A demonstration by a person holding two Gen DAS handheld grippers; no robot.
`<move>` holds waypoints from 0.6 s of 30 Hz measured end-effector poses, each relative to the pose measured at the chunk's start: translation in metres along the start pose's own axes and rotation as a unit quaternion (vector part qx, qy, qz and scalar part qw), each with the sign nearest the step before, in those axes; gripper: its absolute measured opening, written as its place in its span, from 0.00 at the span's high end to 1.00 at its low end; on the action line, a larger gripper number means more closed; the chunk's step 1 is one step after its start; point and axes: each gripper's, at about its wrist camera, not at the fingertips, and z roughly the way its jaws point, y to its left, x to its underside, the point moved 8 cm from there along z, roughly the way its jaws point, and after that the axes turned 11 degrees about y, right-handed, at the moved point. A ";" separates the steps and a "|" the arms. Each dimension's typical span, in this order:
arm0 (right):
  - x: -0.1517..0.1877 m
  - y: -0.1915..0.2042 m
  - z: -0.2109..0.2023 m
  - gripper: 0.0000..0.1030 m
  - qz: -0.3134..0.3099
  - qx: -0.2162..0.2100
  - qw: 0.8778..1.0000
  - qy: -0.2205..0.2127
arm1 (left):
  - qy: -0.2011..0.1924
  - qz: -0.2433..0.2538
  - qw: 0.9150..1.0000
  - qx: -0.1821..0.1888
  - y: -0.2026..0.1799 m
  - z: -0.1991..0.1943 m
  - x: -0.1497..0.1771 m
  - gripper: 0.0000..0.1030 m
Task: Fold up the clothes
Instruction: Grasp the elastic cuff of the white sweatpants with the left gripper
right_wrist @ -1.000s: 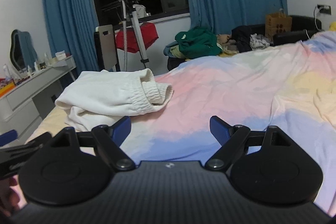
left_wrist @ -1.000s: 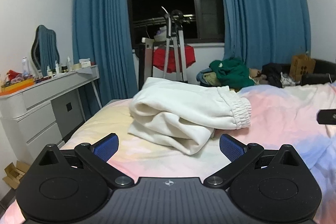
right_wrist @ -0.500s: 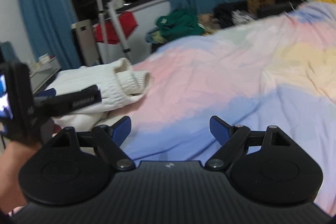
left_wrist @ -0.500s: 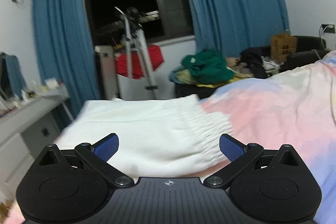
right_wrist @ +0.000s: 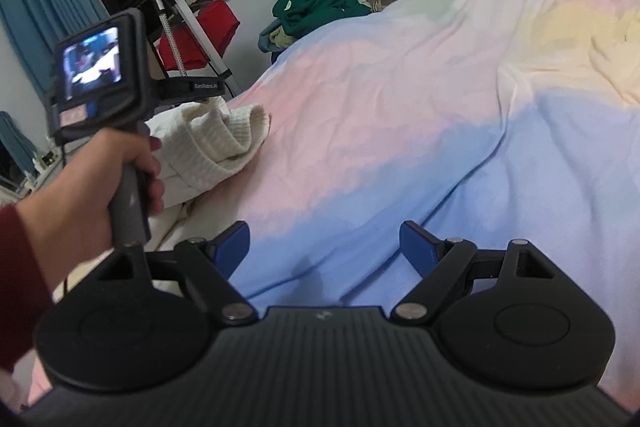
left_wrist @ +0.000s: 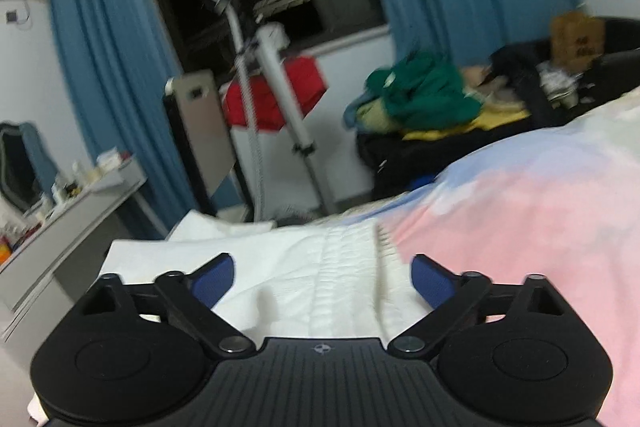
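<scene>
Blue-padded left tool (left_wrist: 322,277) spread wide, low over the folded white garment (left_wrist: 304,267) near the bed's (right_wrist: 400,115) left edge, gripping nothing. Right tool (right_wrist: 322,245) equally wide, empty, over bare pastel sheet; garment lies far-left of it, beside the person's left hand (right_wrist: 100,187).

We wear a dark red sleeve (right_wrist: 16,287); our black grippers carry blue pads (right_wrist: 232,243), silver pivot screws and ribbed housings.

Bare bedspread (right_wrist: 460,115) lies open rightward; the white garment (left_wrist: 304,267) blocks the left.
</scene>
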 end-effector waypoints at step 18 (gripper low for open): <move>0.003 0.003 0.017 0.19 -0.009 -0.008 1.000 0.004 | 0.020 -0.029 0.999 0.031 0.036 -0.029 -0.006 0.90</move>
